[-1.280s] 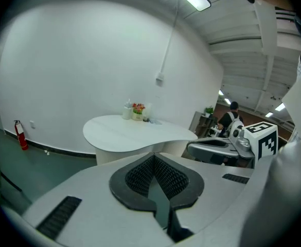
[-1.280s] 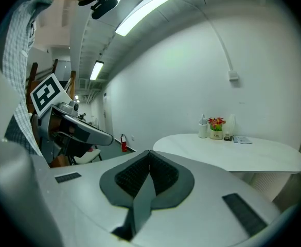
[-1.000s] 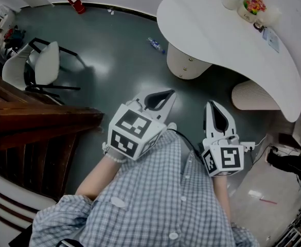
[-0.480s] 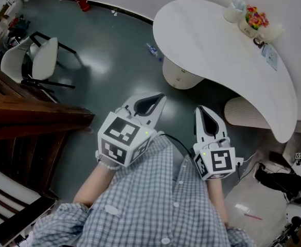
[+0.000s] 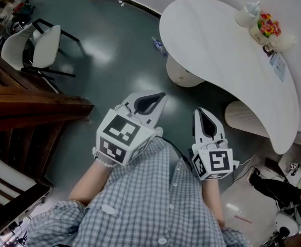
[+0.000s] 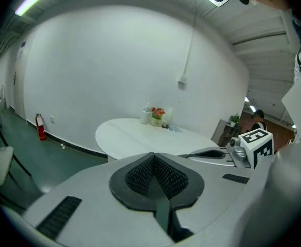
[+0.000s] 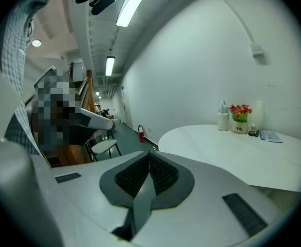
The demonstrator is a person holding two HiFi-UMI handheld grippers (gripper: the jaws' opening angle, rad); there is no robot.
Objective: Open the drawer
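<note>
Your left gripper (image 5: pixel 157 99) at lower centre, jaws together, empty, your right gripper (image 5: pixel 204 116) just beside it, jaws closed on nothing, you cannot tell where the drawer is, cream rounded unit (image 5: pixel 182 76) under the white table (image 5: pixel 217 40), upper right.

In the head view the green floor (image 5: pixel 114 71) at the upper middle is free. The white table (image 5: pixel 227 50) closes the upper right (its base (image 5: pixel 183 76) stands underneath), dark wooden furniture (image 5: pixel 21 112) closes the left, a chair (image 5: pixel 37 48) the upper left.
</note>
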